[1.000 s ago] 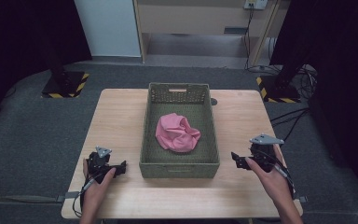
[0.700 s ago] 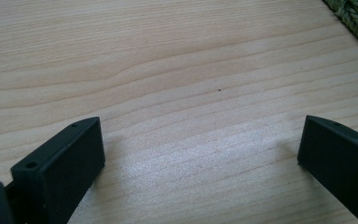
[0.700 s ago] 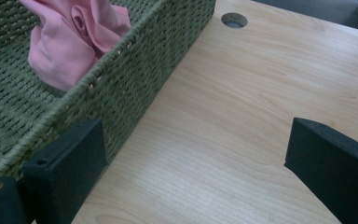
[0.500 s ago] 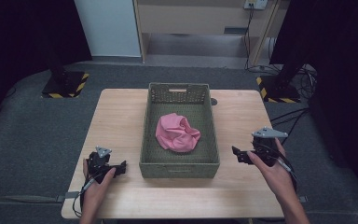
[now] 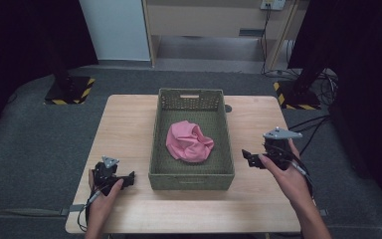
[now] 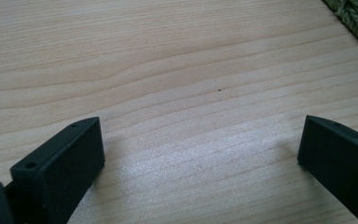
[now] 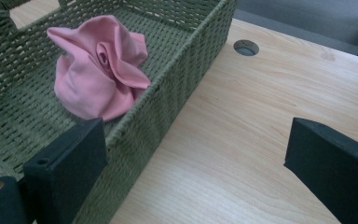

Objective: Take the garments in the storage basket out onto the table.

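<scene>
A crumpled pink cloth lies inside a green woven basket in the middle of the wooden table. My left gripper rests low on the table just left of the basket's near corner, open, with bare wood between its jaws. My right gripper is held above the table to the right of the basket, open, pointing toward the basket's right wall. Nothing is between its jaws.
A round cable hole sits in the table right of the basket's far end. Grey carpet surrounds the table. Black stand bases with yellow-striped edges stand on the floor beyond the table, left and right.
My right gripper has risen and shifted away from me and slightly right. The left gripper and the cloth have stayed where they were.
</scene>
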Tool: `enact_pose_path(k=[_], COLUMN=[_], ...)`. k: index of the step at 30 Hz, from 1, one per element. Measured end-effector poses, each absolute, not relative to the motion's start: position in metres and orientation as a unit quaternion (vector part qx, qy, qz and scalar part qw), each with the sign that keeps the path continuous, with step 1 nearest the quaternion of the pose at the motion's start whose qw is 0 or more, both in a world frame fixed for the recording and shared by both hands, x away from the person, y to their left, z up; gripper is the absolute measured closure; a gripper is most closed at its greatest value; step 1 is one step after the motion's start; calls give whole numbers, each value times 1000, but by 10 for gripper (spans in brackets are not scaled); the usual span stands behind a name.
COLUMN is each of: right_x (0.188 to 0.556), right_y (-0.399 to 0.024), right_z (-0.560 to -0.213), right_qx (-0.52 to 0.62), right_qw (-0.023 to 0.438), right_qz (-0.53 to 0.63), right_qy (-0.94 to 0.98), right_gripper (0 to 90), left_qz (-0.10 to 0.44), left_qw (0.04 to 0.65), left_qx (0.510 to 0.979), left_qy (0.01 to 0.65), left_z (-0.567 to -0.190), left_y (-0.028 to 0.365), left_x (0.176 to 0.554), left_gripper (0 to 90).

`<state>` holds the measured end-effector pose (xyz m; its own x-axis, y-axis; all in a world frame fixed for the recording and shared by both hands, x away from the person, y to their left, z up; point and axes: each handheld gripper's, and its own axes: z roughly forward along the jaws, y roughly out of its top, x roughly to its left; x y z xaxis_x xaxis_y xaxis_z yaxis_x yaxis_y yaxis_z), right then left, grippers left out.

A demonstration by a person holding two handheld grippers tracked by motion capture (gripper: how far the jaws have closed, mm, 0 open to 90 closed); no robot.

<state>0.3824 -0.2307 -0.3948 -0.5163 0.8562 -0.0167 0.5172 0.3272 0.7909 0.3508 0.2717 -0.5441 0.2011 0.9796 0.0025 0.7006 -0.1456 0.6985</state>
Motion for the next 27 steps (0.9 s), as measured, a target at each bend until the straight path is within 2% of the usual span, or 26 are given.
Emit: enact_pose_path(k=[27], right_x=[402], right_y=[-181], right_z=[-373], right_qx=[396], right_qw=[221], right_qz=[395], right_qy=[799], right_gripper=[52], left_qz=[239], left_qw=[292], left_qx=[718], left_qy=[585], left_z=[-544], left_y=[272], left_x=[351], left_gripper=[0])
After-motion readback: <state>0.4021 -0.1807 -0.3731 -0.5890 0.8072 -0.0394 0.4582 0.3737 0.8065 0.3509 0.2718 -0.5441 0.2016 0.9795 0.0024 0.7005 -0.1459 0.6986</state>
